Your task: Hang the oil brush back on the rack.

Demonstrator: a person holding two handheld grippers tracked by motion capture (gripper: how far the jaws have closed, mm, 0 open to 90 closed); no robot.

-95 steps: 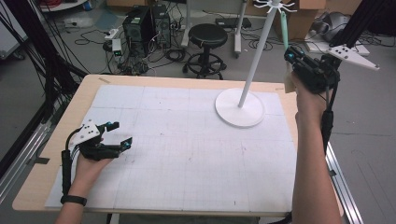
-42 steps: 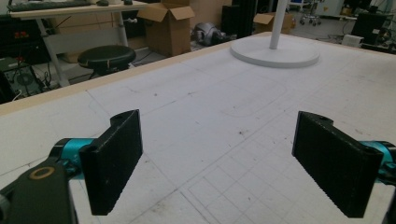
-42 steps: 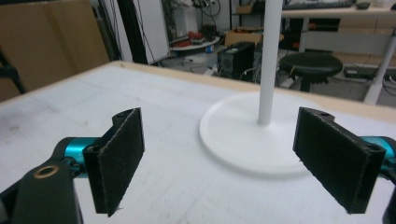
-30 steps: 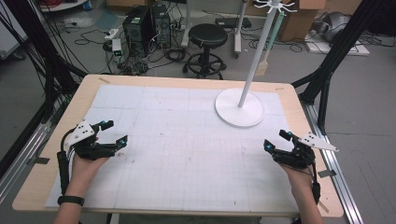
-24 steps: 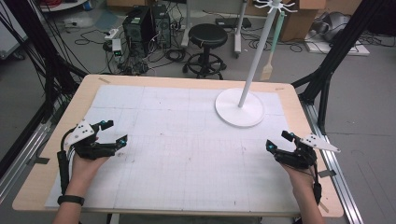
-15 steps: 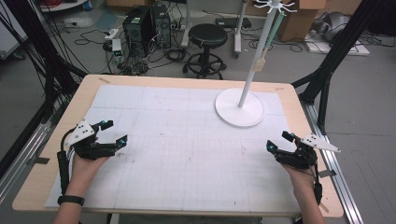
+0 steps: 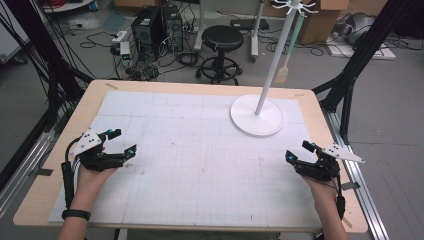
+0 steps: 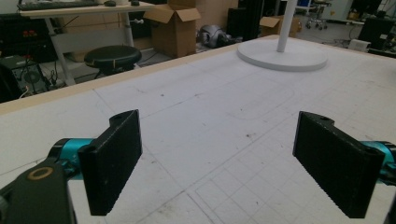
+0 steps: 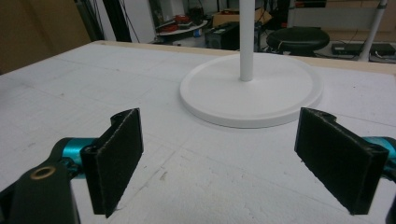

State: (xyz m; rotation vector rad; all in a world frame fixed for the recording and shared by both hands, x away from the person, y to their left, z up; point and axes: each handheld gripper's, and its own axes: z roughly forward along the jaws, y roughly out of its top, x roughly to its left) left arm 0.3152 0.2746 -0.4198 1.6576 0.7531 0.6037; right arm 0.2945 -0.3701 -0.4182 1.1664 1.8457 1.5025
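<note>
Left tongs [image 7: 121, 142] low over the left side of the desk [image 7: 95, 102], jaws spread wide, nothing between them, held by the person's left hand [image 7: 92, 172]. In the left gripper view, left tongs [image 8: 219, 163] wide apart over the white gridded mat [image 8: 224, 107], bare mat between the jaws.

Right tongs [image 7: 298, 151] low over the right side of the desk, near the front right corner, jaws spread, empty, held by the right hand [image 7: 322, 182]. Grey three-cornered plate [image 7: 342, 152] on top, pointing right. In the right gripper view, right tongs [image 9: 219, 158] wide apart, facing the stand's round base [image 9: 252, 88].

White stand [image 7: 270, 65] upright at the far right of the desk, round base [image 7: 257, 116] flat on the mat, pole [image 7: 272, 57] tilted slightly in the high view, hooks at top [image 7: 296, 5]. Spatula [image 7: 281, 74] with a green handle hanging from the top hooks, wooden-coloured blade down, beyond the far edge of the desk. Base well ahead of the right tongs, apart from them; far across the mat from the left tongs, visible at top right in the left gripper view [image 8: 282, 55].

Both tongs well apart from each other, one at each side of the mat. Black watch band [image 7: 76, 215] on the left wrist.

Beyond the desk: black stool [image 7: 221, 37], computer towers [image 7: 155, 22], cables on the floor.
</note>
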